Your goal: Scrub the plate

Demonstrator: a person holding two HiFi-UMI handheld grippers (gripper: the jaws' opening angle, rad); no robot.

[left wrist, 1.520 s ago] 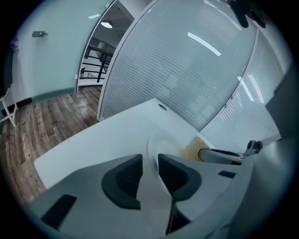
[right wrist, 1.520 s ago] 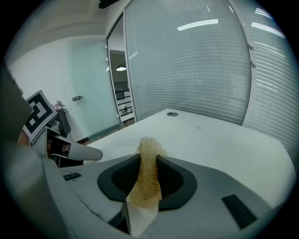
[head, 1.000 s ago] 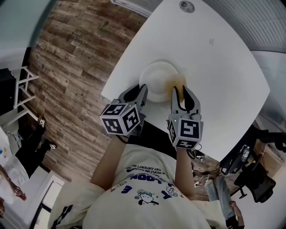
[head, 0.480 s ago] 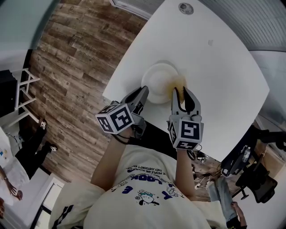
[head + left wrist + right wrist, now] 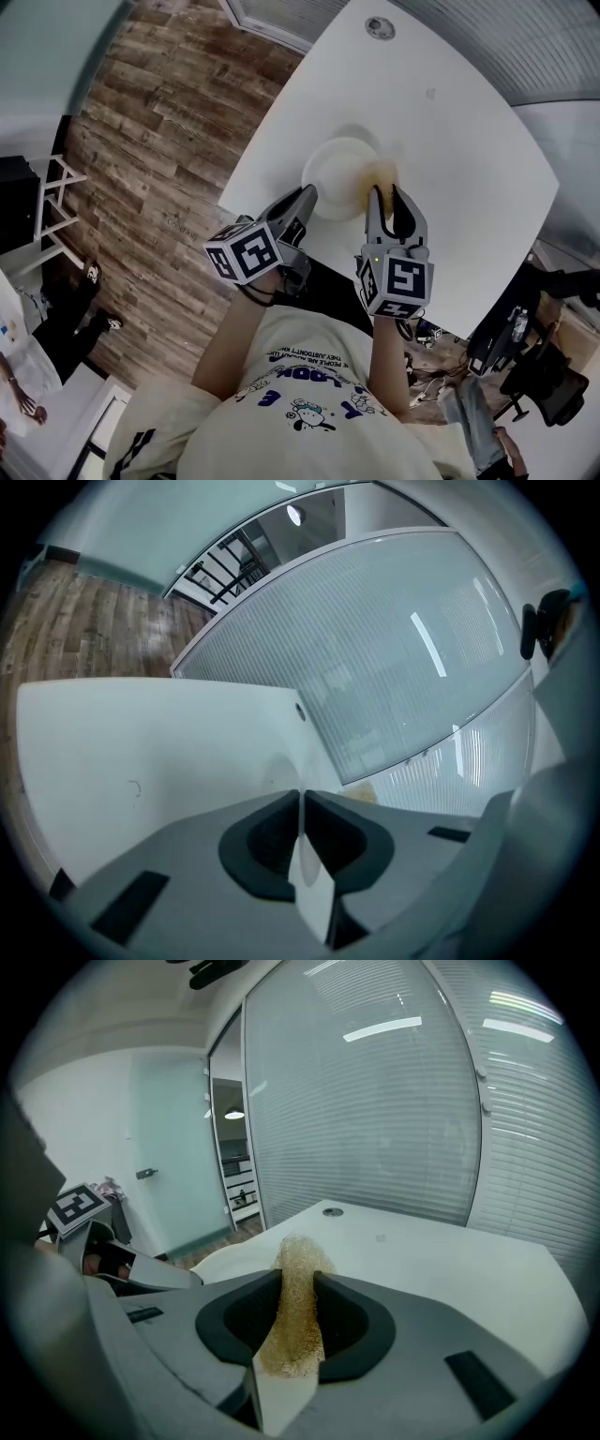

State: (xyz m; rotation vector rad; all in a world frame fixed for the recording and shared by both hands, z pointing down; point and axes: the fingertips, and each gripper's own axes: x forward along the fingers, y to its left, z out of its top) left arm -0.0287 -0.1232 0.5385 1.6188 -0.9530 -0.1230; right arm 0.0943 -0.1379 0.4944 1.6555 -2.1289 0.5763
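So, the left gripper (image 5: 307,195) is pinched shut on the rim of the white plate (image 5: 337,169) at the table's (image 5: 469,141) near edge. The right gripper (image 5: 387,194) clamps a golden scrubber (image 5: 298,1316) beside it. Scrubbing looks about to start, so next up is pressing the scrubber onto the plate.

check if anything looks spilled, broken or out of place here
Nothing stands out. The plate looks whole, its rim in the left gripper; the right gripper holds the scrubber at its edge. No spill on the table.
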